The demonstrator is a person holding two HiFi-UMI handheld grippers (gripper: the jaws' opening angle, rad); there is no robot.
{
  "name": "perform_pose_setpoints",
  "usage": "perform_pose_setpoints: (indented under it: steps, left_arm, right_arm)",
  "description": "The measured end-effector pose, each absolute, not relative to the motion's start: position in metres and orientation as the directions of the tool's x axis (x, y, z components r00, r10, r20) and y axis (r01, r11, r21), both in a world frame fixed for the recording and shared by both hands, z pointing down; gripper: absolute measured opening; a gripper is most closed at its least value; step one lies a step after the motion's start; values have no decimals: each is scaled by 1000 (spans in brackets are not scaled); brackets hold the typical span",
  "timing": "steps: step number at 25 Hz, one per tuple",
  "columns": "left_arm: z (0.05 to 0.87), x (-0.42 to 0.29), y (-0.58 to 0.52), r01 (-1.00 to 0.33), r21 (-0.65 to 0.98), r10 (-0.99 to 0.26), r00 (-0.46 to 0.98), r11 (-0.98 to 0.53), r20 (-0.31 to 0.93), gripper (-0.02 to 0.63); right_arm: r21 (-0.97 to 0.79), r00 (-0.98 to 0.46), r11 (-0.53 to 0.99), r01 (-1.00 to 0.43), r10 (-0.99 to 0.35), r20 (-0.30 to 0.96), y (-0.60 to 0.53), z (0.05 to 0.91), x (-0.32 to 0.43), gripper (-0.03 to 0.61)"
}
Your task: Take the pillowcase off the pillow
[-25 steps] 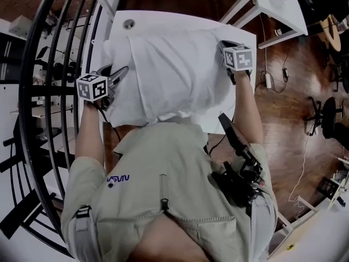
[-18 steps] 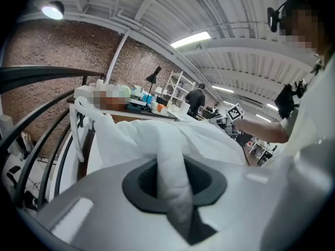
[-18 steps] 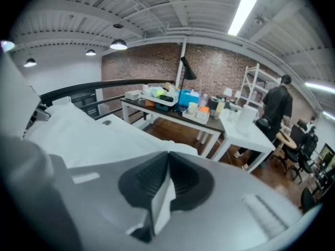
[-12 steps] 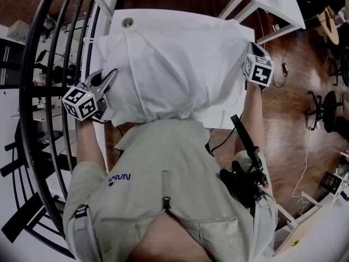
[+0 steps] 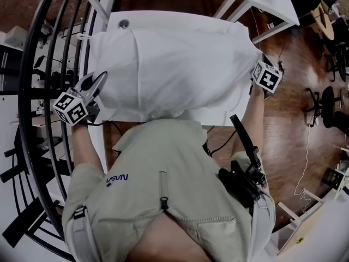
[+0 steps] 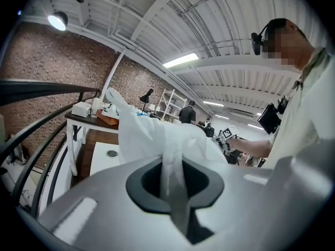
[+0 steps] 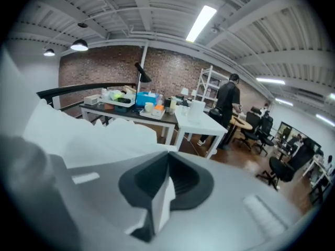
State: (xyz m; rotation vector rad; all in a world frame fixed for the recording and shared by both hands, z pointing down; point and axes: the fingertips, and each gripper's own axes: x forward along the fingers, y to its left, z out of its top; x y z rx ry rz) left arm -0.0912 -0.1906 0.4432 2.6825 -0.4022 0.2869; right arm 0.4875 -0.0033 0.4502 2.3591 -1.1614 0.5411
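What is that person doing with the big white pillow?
A person is holding a claw in each hand. The left claw and the right claw are each shut on a pinch of the white pillowcase, one at each side. The pillow hangs spread out between them, over a white table. It looks puffy and full, so the pillowcase is not off yet.

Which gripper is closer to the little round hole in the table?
Left. The left gripper pinches the pillowcase at the end of the table with the round hole; the right gripper pinches it at the opposite end.
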Motion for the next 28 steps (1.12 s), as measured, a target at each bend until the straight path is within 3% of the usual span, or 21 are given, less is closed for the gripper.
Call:
perform_pose_setpoints:
  steps: [7, 11, 13, 16, 20, 24, 28]
  left_arm:
    - [473, -98, -191, -329, 457, -226, 937, -827, 267, 29]
    - [492, -76, -205, -341, 451, -210, 925, -825, 317, 34]
    - [498, -61, -218, -372, 399, -235, 906, -838, 352, 74]
    - [501, -53, -236, -435, 295, -313, 870, -851, 381, 170]
    - [491, -72, -237, -489, 273, -387, 852, -829, 351, 315]
    - [481, -95, -205, -500, 366, -401, 860, -785, 315, 358]
    - [498, -106, -174, -497, 399, -362, 857, -770, 368, 388]
  right_arm:
    - [185, 576, -602, -777, -561, 594, 18, 487, 508, 2]
    - [56, 432, -507, -860, -668, 605, -17, 501, 493, 5]
    - [-44, 356, -465, -884, -732, 581, -34, 500, 482, 28]
    - [-121, 314, -431, -894, -797, 517, -41, 487, 466, 134]
    - [-115, 258, -337, -935, -863, 434, -35, 465, 419, 170]
    - [-107, 196, -265, -958, -882, 429, -17, 462, 356, 174]
    - [-138, 176, -268, -953, -866, 469, 1, 476, 302, 180]
